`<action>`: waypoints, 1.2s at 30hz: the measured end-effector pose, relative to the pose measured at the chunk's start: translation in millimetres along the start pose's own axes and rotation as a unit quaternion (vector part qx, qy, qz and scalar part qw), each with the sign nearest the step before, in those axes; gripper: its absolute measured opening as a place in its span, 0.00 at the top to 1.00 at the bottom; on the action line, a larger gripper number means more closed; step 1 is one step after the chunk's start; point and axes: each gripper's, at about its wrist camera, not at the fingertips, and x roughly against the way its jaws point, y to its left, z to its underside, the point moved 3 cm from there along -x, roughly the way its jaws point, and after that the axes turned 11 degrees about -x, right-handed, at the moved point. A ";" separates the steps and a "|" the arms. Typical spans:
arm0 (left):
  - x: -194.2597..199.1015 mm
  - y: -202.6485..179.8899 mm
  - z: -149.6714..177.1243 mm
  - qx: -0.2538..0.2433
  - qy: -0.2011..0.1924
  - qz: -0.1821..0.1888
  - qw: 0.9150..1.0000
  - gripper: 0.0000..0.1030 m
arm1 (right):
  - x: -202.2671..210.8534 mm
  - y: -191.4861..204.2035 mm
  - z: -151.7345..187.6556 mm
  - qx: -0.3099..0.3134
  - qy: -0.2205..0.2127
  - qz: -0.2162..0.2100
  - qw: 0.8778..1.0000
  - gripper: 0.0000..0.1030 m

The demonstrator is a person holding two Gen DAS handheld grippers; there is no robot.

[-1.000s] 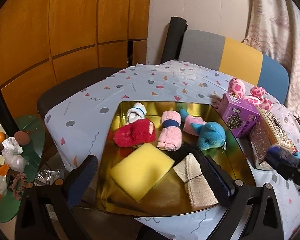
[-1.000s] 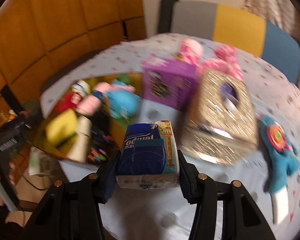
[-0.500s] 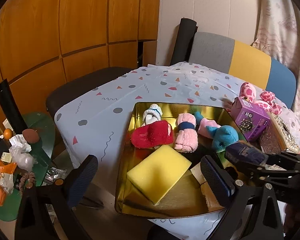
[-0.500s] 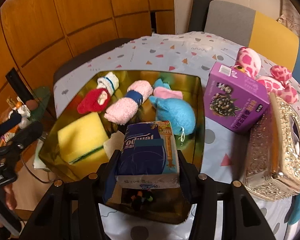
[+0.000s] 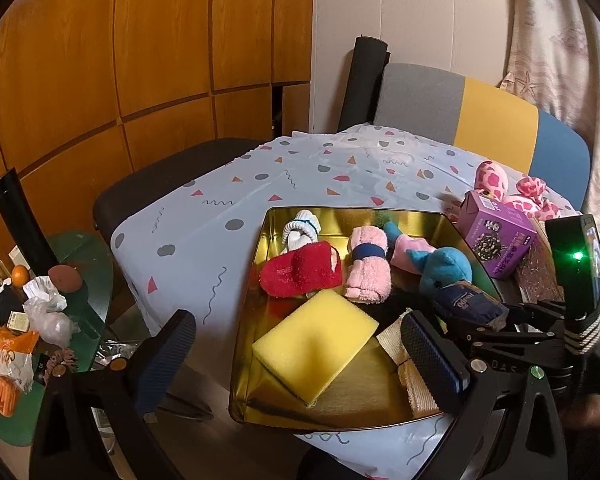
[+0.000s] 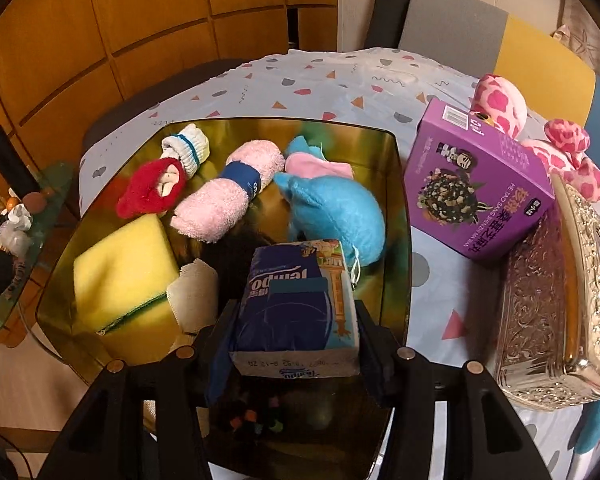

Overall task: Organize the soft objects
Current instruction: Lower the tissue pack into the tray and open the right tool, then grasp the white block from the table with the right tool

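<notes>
Gripping "Tempo" tissue pack (image 6: 296, 300) | right claw (image 6: 296, 336) clamped | over gold tray (image 6: 400, 200) | left claw (image 5: 300, 344) wide, empty

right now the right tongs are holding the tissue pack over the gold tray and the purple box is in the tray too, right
Not quite. The right tongs do hold the tissue pack over the gold tray, but the purple box is not in it. It stands on the tablecloth beside the tray, as the right wrist view shows.

The tissue pack (image 6: 296, 300) is dark blue with white lettering. The tray (image 5: 340, 216) is shiny gold. In it lie a yellow sponge (image 5: 314, 346), a red sock (image 5: 300, 274), a pink towel roll (image 6: 228, 196) with a navy band, and a blue plush (image 6: 336, 210). The box (image 6: 472, 184) is purple.
</notes>
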 end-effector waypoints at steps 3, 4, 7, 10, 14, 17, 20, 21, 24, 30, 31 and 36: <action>-2.1 0.4 0.9 0.001 0.005 0.000 1.000 0.00 | -2.9 -0.7 1.5 0.001 0.003 0.008 1.000 0.48; -1.9 -0.1 1.2 0.001 0.005 0.001 1.000 0.00 | -4.6 -0.7 2.3 0.003 0.005 0.011 1.000 0.48; -1.5 -0.5 2.2 0.001 0.006 0.000 1.000 0.00 | -5.1 0.4 2.7 0.004 0.007 0.014 1.000 0.47; -0.5 -1.3 2.7 -0.002 0.007 0.001 1.000 0.00 | -3.8 -0.1 3.0 -0.001 0.012 0.016 1.000 0.45; 1.5 -1.9 2.9 -0.002 0.007 0.002 1.000 0.00 | 5.0 -0.3 4.6 -0.008 0.001 0.006 1.000 0.31; 3.0 -3.4 2.7 -0.002 0.006 0.008 1.000 0.00 | 12.7 -1.9 4.4 -0.015 -0.009 0.000 1.000 0.27; 4.6 -4.3 2.6 -0.003 0.005 0.012 1.000 0.00 | 23.3 -8.0 3.9 -0.026 -0.022 -0.003 0.999 0.27; 4.5 -4.9 2.7 -0.004 0.005 0.013 1.000 0.00 | 27.0 -10.7 4.0 -0.029 -0.026 -0.005 0.999 0.27; 5.1 -7.6 1.9 -0.004 0.004 0.024 1.000 0.00 | 42.4 -22.8 6.1 -0.038 -0.037 -0.008 0.999 0.27; 9.1 -23.6 -2.8 -0.024 -0.002 0.044 0.999 0.00 | 77.5 -68.7 17.5 -0.065 -0.057 0.005 0.996 0.27; 10.1 -26.8 -4.1 -0.027 -0.004 0.049 0.998 0.00 | 83.2 -77.8 20.1 -0.071 -0.060 0.008 0.996 0.27; 13.6 -52.5 -10.6 -0.047 -0.004 0.105 0.993 0.00 | 113.9 -138.4 40.2 -0.111 -0.071 0.039 0.991 0.27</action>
